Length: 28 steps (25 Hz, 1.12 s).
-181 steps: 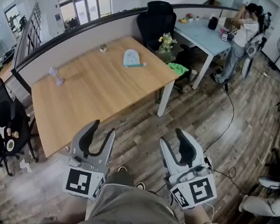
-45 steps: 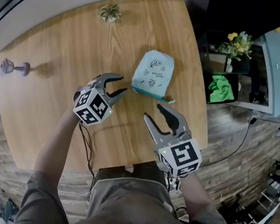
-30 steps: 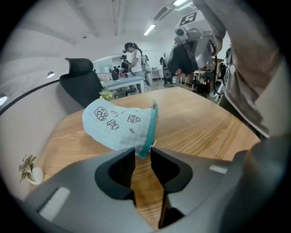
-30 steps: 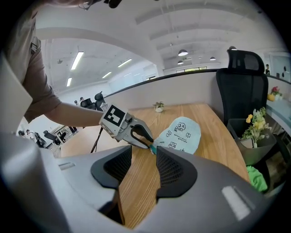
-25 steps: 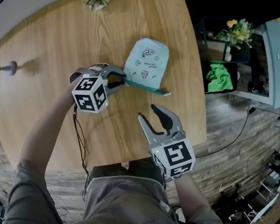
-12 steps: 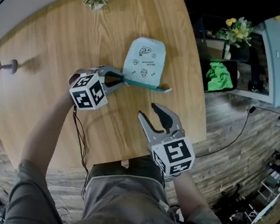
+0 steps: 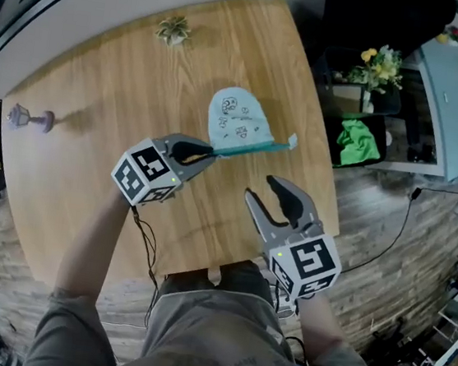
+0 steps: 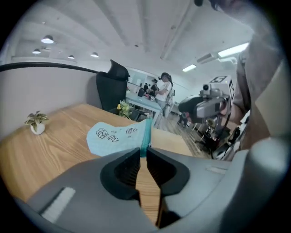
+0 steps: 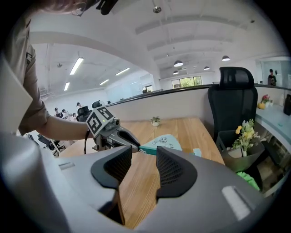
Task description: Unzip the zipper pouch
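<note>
Pouch (image 7: 238,123) now raised off table (image 7: 92,87), hanging from left gripper (image 7: 207,155); jaws just closing, narrow, pinching its teal zipper edge. Right gripper (image 7: 263,190) near-right, jaws wide, empty.

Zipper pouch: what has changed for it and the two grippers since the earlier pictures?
The left gripper, open beside the zipper pouch earlier, has just been closing its jaws onto the corner of the teal zipper edge and has lifted that edge off the table, tilting the pouch. The right gripper stays open and empty nearby; the small plant has not moved.
</note>
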### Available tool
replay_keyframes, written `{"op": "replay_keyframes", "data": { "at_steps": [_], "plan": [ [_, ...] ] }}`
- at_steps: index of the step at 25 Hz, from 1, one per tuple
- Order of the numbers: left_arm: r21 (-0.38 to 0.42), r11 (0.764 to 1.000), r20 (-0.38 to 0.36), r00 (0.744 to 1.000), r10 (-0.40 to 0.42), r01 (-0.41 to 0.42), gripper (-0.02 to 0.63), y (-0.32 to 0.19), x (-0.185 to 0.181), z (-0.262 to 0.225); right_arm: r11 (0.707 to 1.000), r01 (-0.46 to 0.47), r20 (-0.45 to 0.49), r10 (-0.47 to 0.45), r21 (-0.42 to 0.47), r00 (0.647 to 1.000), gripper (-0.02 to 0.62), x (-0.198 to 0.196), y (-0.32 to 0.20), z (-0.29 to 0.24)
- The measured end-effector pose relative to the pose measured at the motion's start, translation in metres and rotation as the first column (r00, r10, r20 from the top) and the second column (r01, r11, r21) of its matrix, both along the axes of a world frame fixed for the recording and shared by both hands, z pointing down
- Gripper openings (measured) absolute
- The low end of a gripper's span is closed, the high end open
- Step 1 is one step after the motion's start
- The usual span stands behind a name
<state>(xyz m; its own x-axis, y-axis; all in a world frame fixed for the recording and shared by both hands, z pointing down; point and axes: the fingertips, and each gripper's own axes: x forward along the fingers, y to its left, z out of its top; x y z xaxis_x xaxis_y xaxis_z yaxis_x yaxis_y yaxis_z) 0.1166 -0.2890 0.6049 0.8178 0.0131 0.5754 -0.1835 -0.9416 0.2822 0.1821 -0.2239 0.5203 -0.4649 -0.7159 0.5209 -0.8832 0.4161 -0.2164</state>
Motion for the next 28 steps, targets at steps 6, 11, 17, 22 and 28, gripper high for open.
{"op": "replay_keyframes", "data": {
  "at_steps": [6,11,17,22,28],
  "plan": [
    [-0.091,0.974,-0.143,0.965,-0.220,0.208,0.044,-0.003,-0.021,-0.076,0.993,-0.008,0.001,0.008,0.116,1.000,0.179,-0.001,0.003,-0.062],
    [-0.071,0.947,-0.237,0.917,-0.321,0.314,0.041,0.009,-0.046,-0.143,0.976,0.017,-0.004,-0.016,0.218,1.000,0.179,-0.012,0.005,-0.118],
    [-0.075,0.882,-0.334,0.821,-0.462,0.466,0.041,0.017,-0.089,-0.203,0.945,0.055,-0.009,-0.055,0.324,0.998,0.179,-0.040,0.003,-0.170],
    [-0.073,0.830,-0.400,0.746,-0.533,0.554,0.041,0.038,-0.127,-0.245,0.937,0.040,0.130,-0.090,0.347,0.987,0.178,-0.061,0.010,-0.210],
    [-0.019,0.784,-0.423,0.705,-0.569,0.620,0.041,0.066,-0.160,-0.269,0.901,0.144,0.003,-0.159,0.409,0.987,0.178,-0.087,0.026,-0.227]
  ]
}}
